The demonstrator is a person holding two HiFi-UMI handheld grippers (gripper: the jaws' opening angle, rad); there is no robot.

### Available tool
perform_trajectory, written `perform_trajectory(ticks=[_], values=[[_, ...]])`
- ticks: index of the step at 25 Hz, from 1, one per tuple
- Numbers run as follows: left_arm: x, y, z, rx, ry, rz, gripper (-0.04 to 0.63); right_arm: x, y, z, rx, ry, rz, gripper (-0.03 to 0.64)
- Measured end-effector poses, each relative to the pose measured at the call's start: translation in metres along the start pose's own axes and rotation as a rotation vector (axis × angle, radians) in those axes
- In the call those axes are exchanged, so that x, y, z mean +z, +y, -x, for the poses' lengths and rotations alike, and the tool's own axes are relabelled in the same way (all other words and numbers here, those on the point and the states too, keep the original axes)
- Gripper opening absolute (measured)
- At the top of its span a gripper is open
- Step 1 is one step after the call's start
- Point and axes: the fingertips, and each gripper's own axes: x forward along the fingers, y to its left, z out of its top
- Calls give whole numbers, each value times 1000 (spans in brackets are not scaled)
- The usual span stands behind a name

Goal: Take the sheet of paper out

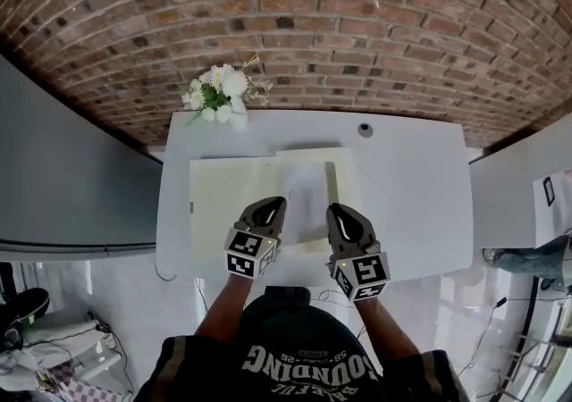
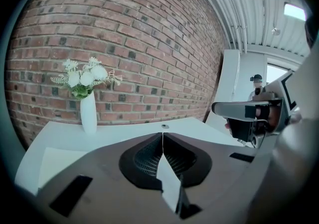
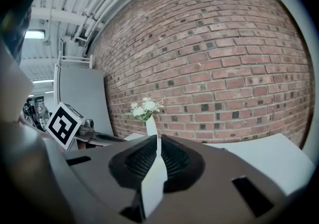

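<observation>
Sheet of paper (image 1: 306, 199) hangs between both claws, one near corner pinched in the left claw (image 1: 271, 205), the other in the right claw (image 1: 339, 213), long axis running away from them over the cream folder (image 1: 223, 204) on the worktop (image 1: 411, 195).

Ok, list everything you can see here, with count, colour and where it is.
Table: one, white, against the wall.
Brick wall: one, red-brown, behind the table.
Vase of flowers: one, white, table's far edge.
Folder: one, pale yellow, flat on the table.
Sheet of paper: one, white, over the folder.
Round cap: one, grey, table's far side.
Left tongs: one, dark, shut on the paper.
Right tongs: one, dark, shut on the paper.
</observation>
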Motion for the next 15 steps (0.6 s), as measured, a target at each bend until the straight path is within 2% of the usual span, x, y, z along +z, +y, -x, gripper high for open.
perform_trajectory(ticks=[15], values=[[-48,15,-27,-25,107,73,12,-37,-11,-22,-19,89,-49,71]])
